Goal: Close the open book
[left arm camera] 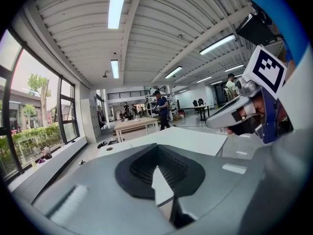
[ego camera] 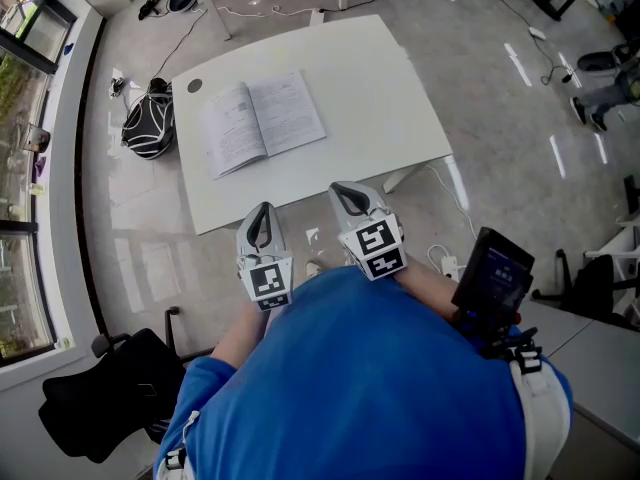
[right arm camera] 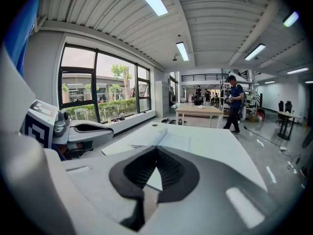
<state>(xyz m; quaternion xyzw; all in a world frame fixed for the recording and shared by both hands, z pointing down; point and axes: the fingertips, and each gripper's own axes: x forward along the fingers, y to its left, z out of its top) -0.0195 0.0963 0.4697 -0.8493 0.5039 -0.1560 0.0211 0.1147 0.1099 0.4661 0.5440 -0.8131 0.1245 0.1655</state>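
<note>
An open book (ego camera: 262, 123) lies flat on the white table (ego camera: 380, 98), toward its far left part, with its pages facing up. Both grippers hover side by side off the table's near edge, close to the person's body, well short of the book. My left gripper (ego camera: 262, 213) is shut with nothing between its jaws (left arm camera: 157, 148). My right gripper (ego camera: 345, 193) is also shut and empty (right arm camera: 156, 151). The right gripper view shows the book (right arm camera: 156, 138) ahead on the table, with the left gripper (right arm camera: 90, 129) at its left.
A black bag (ego camera: 150, 126) sits on the floor left of the table, and a black chair (ego camera: 110, 393) stands at the near left. A black device (ego camera: 495, 273) hangs at the person's right side. Far off, a person (right arm camera: 234, 106) stands by a wooden table (right arm camera: 200, 110).
</note>
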